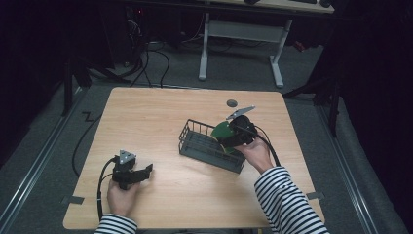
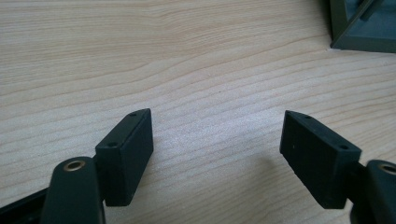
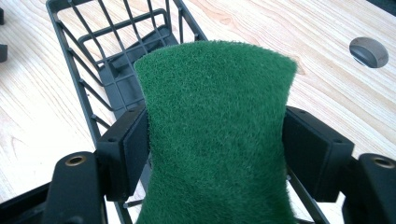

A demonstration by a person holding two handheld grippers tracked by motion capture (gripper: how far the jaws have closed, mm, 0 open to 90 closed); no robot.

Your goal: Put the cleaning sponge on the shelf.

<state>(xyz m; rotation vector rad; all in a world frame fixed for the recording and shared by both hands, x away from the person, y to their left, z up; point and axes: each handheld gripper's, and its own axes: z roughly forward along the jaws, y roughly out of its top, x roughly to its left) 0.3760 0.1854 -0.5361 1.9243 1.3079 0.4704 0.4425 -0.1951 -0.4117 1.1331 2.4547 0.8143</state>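
From the high view we see the right gripper (image 1: 233, 138) holding a green scouring pad (image 1: 221, 131) over the right end of a dark wire basket (image 1: 197, 144) near the middle of the wooden surface (image 1: 156, 117). The left gripper (image 1: 144, 171) rests well apart, near the front left.

In the left gripper view, our jaws stand wide with nothing between them.

In the right gripper view, the jaws press the scouring pad (image 3: 217, 135) by its two side edges, above the basket (image 3: 88, 70).
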